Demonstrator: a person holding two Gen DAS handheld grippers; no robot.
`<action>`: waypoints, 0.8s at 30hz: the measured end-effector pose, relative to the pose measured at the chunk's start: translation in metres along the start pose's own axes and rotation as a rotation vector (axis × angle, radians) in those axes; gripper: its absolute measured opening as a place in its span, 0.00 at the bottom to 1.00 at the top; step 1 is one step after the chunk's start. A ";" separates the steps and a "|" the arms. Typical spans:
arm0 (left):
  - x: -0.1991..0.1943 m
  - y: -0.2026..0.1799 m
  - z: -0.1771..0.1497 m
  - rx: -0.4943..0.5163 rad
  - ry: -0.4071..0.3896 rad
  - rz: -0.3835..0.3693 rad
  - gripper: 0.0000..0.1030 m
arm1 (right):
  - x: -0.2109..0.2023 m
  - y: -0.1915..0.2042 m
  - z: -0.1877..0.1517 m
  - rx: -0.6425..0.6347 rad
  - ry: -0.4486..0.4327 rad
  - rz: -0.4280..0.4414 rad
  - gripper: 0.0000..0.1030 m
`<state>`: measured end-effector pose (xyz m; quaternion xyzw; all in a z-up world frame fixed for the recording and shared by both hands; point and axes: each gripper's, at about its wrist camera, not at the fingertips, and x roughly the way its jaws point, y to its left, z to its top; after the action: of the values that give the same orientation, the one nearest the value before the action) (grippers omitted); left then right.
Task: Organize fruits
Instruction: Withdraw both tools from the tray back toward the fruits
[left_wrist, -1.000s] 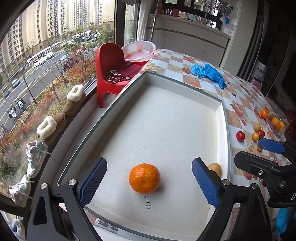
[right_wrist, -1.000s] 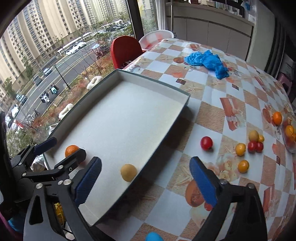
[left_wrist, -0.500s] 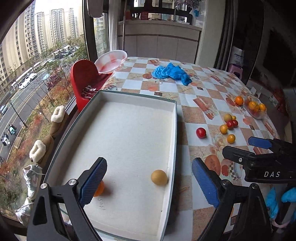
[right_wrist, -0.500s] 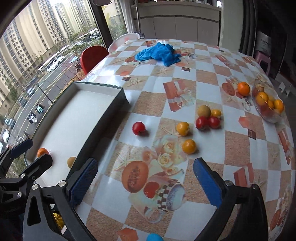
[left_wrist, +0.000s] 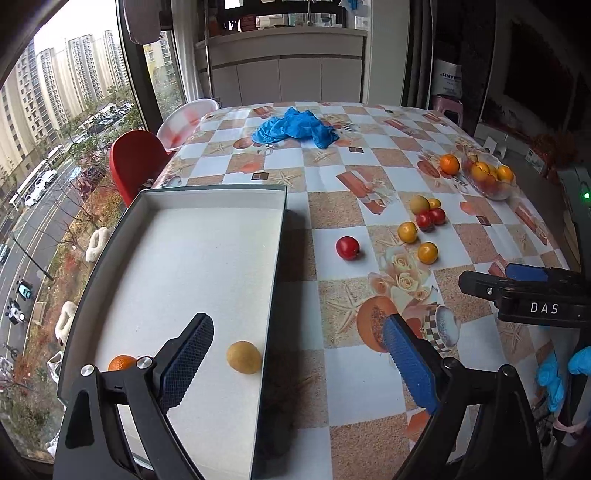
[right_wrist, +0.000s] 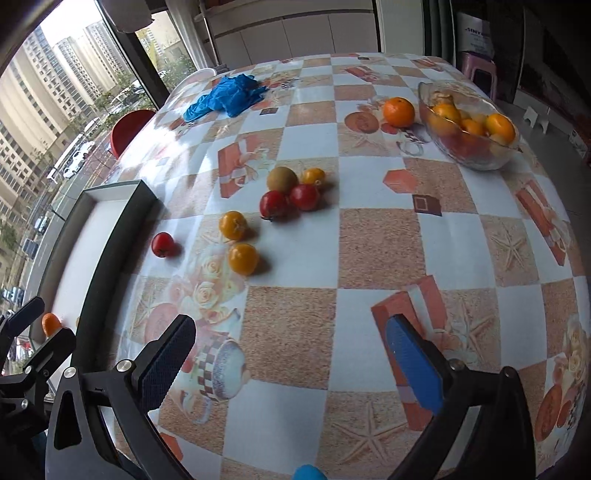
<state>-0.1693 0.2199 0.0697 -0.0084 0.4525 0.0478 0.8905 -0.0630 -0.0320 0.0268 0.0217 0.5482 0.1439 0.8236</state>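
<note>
my left gripper (left_wrist: 297, 349) hangs with its fingers spread wide and nothing between them, over the near right edge of the white tray (left_wrist: 192, 266). the tray sits at the left side of the checkered tablecloth (left_wrist: 332, 177), next to the window. inside it, near me, a tan round fruit (left_wrist: 243, 357) lies just beside the right wall, and an orange (left_wrist: 122, 362) lies further left, partly hidden behind my left finger.

my right gripper (right_wrist: 291, 360) is also wide open and empty, held above bare tablecloth at the near side of the table. the loose fruit is spread out on the cloth beyond it: a red fruit (right_wrist: 162, 244) alone, near the tray's right wall; two yellow-orange ones (right_wrist: 233, 225) (right_wrist: 243, 259) close together, to the right of it; then, further off, a cluster of two red fruits (right_wrist: 274, 205) (right_wrist: 304, 196), a brownish round fruit (right_wrist: 282, 179) and a small yellow one (right_wrist: 314, 176), all touching or nearly so.

at the far right, a glass bowl (right_wrist: 480, 157) holds more oranges and other fruit, and a single orange (right_wrist: 398, 111) sits on the cloth just to its left. a crumpled blue cloth (right_wrist: 225, 96) lies at the far left of the table. a red chair (left_wrist: 135, 162) stands beyond the tray, off the table's left edge.
</note>
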 end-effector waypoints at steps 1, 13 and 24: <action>0.002 -0.003 0.001 0.006 0.004 -0.001 0.91 | 0.001 -0.004 0.000 0.005 0.000 -0.006 1.00; 0.026 -0.030 0.010 0.056 0.051 0.004 0.91 | 0.011 -0.043 0.000 0.033 -0.025 -0.097 1.00; 0.049 -0.032 0.023 0.041 0.087 0.002 0.91 | 0.018 -0.051 0.002 -0.055 -0.083 -0.197 1.00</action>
<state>-0.1195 0.1927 0.0427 0.0082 0.4917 0.0391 0.8698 -0.0439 -0.0762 0.0011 -0.0490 0.5088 0.0760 0.8561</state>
